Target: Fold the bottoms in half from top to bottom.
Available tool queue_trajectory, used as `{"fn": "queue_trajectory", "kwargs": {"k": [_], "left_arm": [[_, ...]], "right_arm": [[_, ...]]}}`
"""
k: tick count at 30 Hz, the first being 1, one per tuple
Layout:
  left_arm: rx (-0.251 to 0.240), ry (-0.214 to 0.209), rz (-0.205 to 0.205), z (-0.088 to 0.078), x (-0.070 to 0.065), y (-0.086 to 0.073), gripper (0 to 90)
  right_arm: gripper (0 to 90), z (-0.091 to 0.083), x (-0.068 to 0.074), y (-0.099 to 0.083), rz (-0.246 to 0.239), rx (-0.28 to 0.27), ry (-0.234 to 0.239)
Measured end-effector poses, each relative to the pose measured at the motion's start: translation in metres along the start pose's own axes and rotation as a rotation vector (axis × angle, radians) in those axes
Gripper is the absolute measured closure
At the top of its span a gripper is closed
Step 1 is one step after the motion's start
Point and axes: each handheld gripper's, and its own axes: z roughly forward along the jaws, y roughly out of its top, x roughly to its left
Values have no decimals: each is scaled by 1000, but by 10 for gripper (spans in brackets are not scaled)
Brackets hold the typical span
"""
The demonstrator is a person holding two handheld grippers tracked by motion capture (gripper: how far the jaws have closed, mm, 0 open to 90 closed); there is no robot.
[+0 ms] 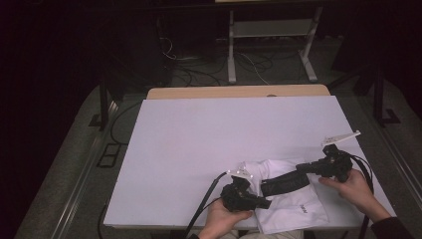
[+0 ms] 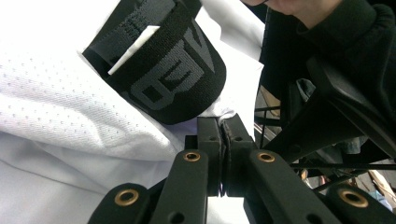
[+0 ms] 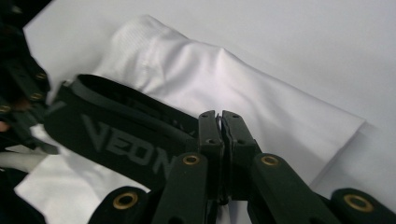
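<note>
High cam overhead; gripper cams close on garment (image 1: 293, 199).

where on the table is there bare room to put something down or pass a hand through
The white table top is bare from its far wooden edge down to the middle, and along its left side. The near right corner is crowded: the folded white garment with its black waistband lies there, with the left gripper and right gripper on it.

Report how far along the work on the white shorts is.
Done: the white shorts lie partly folded at the table's near edge. In hand: left gripper and right gripper are both shut at the black waistband. Left: finishing the fold, letting go.
</note>
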Motion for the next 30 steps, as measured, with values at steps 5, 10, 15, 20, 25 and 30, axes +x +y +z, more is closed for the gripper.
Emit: {"fn": "queue_trajectory", "kwargs": {"k": [5, 10, 15, 20, 25, 30], "left_arm": [[8, 4, 6, 1, 0, 0, 869], [10, 10, -1, 1, 0, 0, 862], [17, 16, -5, 1, 1, -1, 855], [18, 35, -5, 1, 2, -1, 831], [35, 71, 12, 1, 1, -2, 804], [33, 91, 24, 1, -2, -2, 763]], "right_arm": [[863, -10, 7, 0, -3, -29, 50], [864, -18, 14, -3, -12, -51, 83], [864, -25, 21, -7, -22, -67, 110], [864, -30, 26, -14, -29, -71, 135], [864, -33, 30, -22, -38, -66, 151], [864, -34, 32, -29, -39, -52, 168]]}}
